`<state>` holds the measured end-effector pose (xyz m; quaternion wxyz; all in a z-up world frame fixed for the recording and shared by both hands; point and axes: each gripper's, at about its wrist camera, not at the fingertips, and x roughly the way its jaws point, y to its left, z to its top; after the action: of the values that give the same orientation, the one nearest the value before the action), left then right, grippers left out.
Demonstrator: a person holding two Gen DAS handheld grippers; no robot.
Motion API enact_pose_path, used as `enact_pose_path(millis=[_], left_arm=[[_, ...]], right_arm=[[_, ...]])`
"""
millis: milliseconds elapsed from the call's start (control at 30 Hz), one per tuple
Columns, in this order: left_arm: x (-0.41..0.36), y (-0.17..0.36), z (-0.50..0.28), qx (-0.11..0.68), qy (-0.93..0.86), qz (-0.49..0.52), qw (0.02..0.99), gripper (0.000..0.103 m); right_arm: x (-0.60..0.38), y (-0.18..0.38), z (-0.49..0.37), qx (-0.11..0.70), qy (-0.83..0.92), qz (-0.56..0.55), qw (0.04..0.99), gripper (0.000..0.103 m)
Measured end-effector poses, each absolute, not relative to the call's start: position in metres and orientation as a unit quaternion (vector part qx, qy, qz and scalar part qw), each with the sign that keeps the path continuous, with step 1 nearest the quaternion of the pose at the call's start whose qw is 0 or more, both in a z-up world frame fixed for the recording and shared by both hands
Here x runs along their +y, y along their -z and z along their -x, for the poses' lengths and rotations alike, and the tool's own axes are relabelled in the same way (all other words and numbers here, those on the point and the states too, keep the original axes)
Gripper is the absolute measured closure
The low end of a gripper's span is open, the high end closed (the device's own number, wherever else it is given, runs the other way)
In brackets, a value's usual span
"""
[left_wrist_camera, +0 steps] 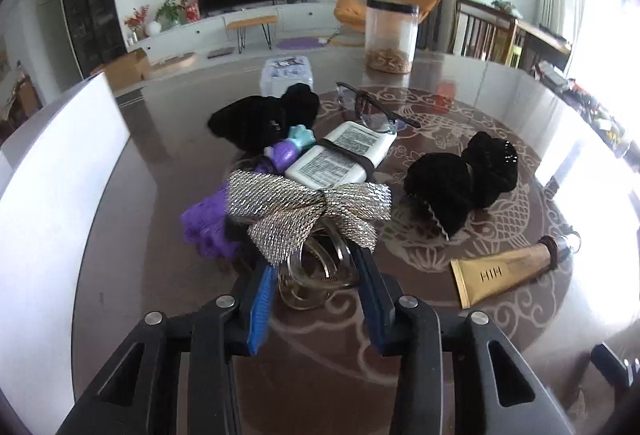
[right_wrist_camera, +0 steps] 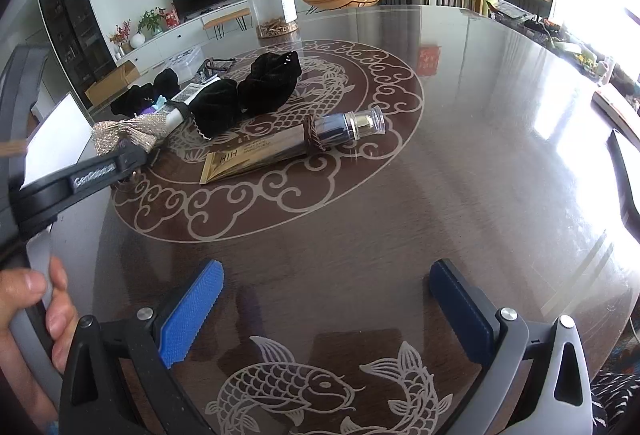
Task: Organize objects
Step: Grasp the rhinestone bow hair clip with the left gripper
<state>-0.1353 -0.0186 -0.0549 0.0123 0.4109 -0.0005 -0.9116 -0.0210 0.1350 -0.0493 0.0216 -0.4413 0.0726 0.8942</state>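
My left gripper is closed on a clear hair clip with a silver mesh bow, and it also shows at the left of the right wrist view. Past it lie a purple scrunchie, a purple and teal toy, a white tube, clear glasses and black scrunchies. A gold cream tube with a brown hair tie lies on the table. My right gripper is open and empty over the table's near part.
A clear jar and a small plastic box stand farther back on the dark patterned round table. A white panel stands at the left edge. Chairs and clutter ring the far right side.
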Motion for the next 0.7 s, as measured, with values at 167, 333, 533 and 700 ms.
enact_pose_path(millis=[167, 333, 533, 700], left_arm=[[-0.048, 0.056, 0.067, 0.015, 0.907, -0.42, -0.024, 0.064], [-0.063, 0.06, 0.03, 0.007, 0.906, -0.422, -0.039, 0.011], [-0.047, 0.057, 0.046, -0.014, 0.912, -0.408, -0.035, 0.005], [-0.03, 0.068, 0.079, -0.046, 0.904, -0.424, 0.003, 0.005]], right_arm=[[0.135, 0.049, 0.021, 0.073, -0.894, 0.441, 0.021, 0.0], [0.132, 0.049, 0.022, 0.062, -0.893, 0.444, 0.019, 0.0], [0.132, 0.049, 0.022, 0.063, -0.894, 0.444, 0.016, 0.0], [0.132, 0.049, 0.022, 0.062, -0.894, 0.444, 0.017, 0.0]])
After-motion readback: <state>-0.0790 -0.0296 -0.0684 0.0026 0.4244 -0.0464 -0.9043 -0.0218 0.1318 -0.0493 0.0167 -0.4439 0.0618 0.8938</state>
